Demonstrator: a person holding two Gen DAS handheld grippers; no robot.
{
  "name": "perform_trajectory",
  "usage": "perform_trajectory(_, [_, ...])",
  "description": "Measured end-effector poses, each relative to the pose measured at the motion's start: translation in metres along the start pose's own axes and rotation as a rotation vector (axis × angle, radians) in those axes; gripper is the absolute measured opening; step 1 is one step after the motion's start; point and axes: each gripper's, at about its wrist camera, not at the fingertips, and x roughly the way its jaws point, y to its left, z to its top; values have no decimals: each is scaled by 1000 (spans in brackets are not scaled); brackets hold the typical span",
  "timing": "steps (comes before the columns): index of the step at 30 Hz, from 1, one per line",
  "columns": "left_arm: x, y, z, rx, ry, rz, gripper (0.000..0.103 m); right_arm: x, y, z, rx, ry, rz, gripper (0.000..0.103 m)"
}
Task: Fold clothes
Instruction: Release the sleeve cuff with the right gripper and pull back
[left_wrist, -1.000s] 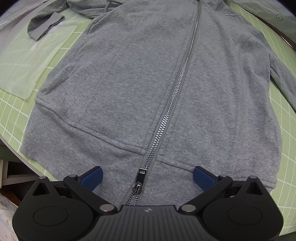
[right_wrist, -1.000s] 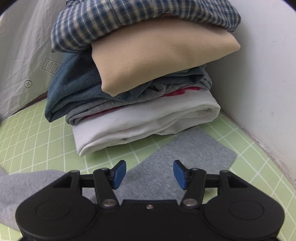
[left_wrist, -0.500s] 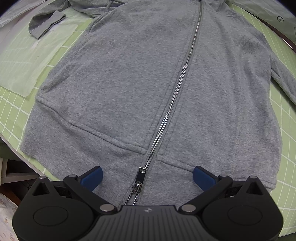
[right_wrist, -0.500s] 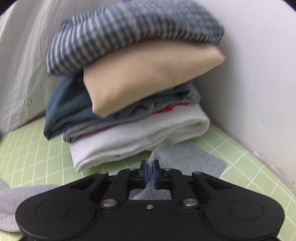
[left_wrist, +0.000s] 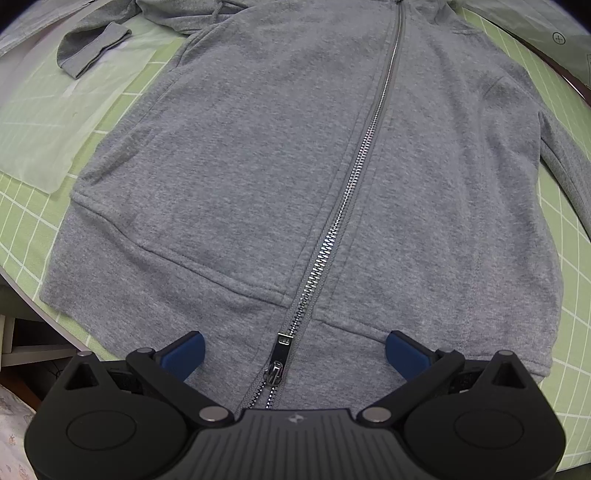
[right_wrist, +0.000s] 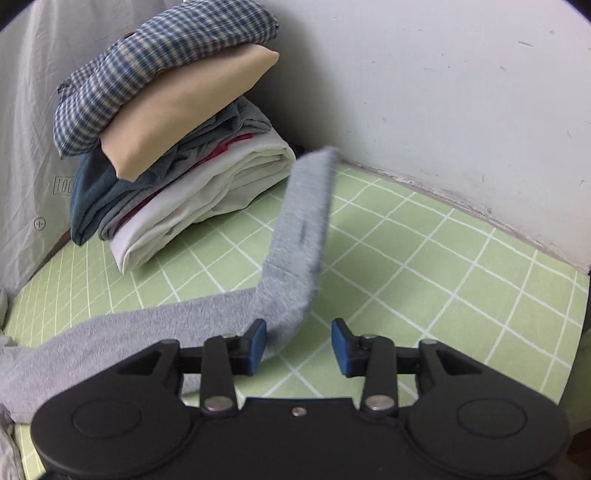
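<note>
A grey zip-up hoodie (left_wrist: 258, 166) lies flat, front up, on the green grid mat (left_wrist: 22, 206). My left gripper (left_wrist: 294, 345) hovers open over its hem, with the zipper pull (left_wrist: 280, 354) between the blue pads and nothing gripped. In the right wrist view, one grey sleeve (right_wrist: 303, 229) rises blurred from the mat, cuff end up. Its lower part runs between the pads of my right gripper (right_wrist: 298, 338) and brushes the left pad (right_wrist: 256, 341). Those jaws are opening and do not press on the sleeve.
A stack of folded clothes (right_wrist: 177, 122), checked shirt on top, stands against the white wall (right_wrist: 443, 92). A translucent plastic sheet (left_wrist: 44, 122) lies left of the hoodie beside the other sleeve cuff (left_wrist: 92, 51). The table edge (left_wrist: 22, 280) runs at lower left.
The right gripper shut on the sleeve end, swung away from the stack with a roll, pulling the sleeve up, and its jaws now stand apart. The left gripper has not moved.
</note>
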Motion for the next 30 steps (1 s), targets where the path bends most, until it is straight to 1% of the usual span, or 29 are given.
perform_trajectory(1, [-2,5,10,1,1,0,103,4,-2,3,24,-1,-1,46])
perform_trajectory(3, [-5,7,10,1,2,0,103,11,-7,9,71,-2,-2,46])
perform_trajectory(4, [-7,7,8,0,2,0,103,14,-10,11,92,0,-5,44])
perform_trajectory(6, [-10,7,4,0,0,0,103,18,-12,14,81,9,-50,11])
perform_trajectory(8, [-13,7,-1,-1,-4,0,103,12,-13,15,42,-23,-93,11])
perform_trajectory(10, [-16,7,-8,-2,-10,0,103,6,-10,11,-33,-43,-148,11])
perform_trajectory(13, [-10,8,-6,-2,-14,0,103,6,-7,-1,-118,-6,-207,15])
perform_trajectory(14, [-12,8,-8,-2,-15,-1,103,6,-6,-3,-126,6,-220,19])
perform_trajectory(15, [-13,8,-10,-2,-14,-1,103,6,-4,-5,-125,17,-246,29])
perform_trajectory(16, [-15,8,-12,-1,-14,-2,103,6,-3,-6,-124,28,-272,35])
perform_trajectory(17, [-17,9,-14,-3,-16,-5,103,5,0,-6,-120,34,-302,49])
perform_trajectory(18, [-20,10,-16,-4,-18,-9,103,5,2,-6,-115,40,-331,65])
perform_trajectory(19, [-22,11,-18,-6,-20,-13,103,3,5,-6,-109,41,-348,72])
perform_trajectory(20, [-25,13,-19,-8,-22,-16,103,0,9,-5,-102,37,-348,83])
perform_trajectory(21, [-28,14,-21,-10,-24,-20,103,-2,13,-5,-95,32,-348,89])
perform_trajectory(22, [-32,17,-23,-16,-35,-29,103,-6,19,-5,-91,27,-339,91])
perform_trajectory(23, [-38,21,-25,-26,-51,-39,103,-9,25,-5,-88,23,-327,98])
perform_trajectory(24, [-44,26,-27,-37,-67,-47,103,-12,33,-7,-86,18,-307,102])
perform_trajectory(26, [-58,42,-30,-71,-101,-57,103,-15,52,-13,-104,17,-265,102])
perform_trajectory(27, [-54,52,-23,-89,-118,-58,103,-16,62,-16,-117,20,-244,102])
perform_trajectory(28, [-46,63,-13,-107,-134,-58,103,-16,75,-20,-137,27,-221,102])
perform_trajectory(30, [-7,87,43,-139,-162,-48,103,-18,98,-31,-176,40,-172,102])
